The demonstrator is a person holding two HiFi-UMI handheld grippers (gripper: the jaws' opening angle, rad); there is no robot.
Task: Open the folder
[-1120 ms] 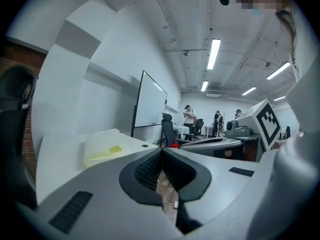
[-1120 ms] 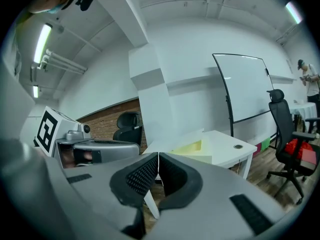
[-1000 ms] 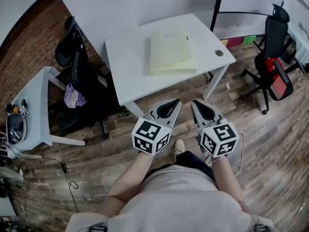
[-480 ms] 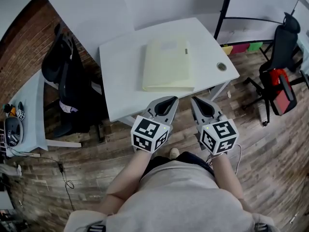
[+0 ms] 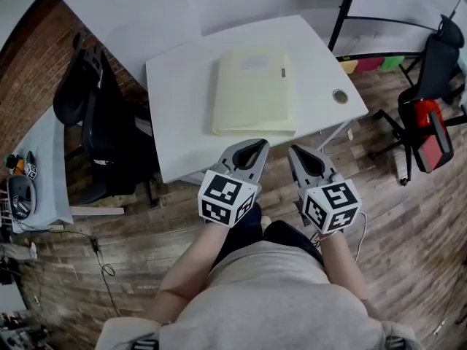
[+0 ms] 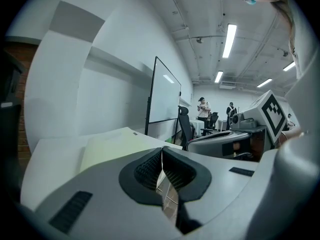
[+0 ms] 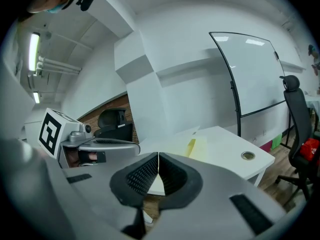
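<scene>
A pale yellow folder (image 5: 254, 93) lies closed and flat on the white table (image 5: 179, 108), and it also shows in the left gripper view (image 6: 117, 148) and in the right gripper view (image 7: 197, 147). My left gripper (image 5: 257, 144) hangs just short of the table's near edge, jaws shut and empty. Beside it on the right is my right gripper (image 5: 295, 151), also shut with nothing in it. Both point toward the folder without touching it.
A dark office chair (image 5: 91, 119) stands left of the table, with a second small table (image 5: 44, 166) carrying gadgets beyond it. A black and red chair (image 5: 430, 108) and a whiteboard stand (image 5: 349, 9) are at the right. A round cable hole (image 5: 341, 95) sits near the table's right edge.
Both grippers have come closer to the table's near edge, and the table and folder now sit nearer in the head view. The jaws stayed shut.
</scene>
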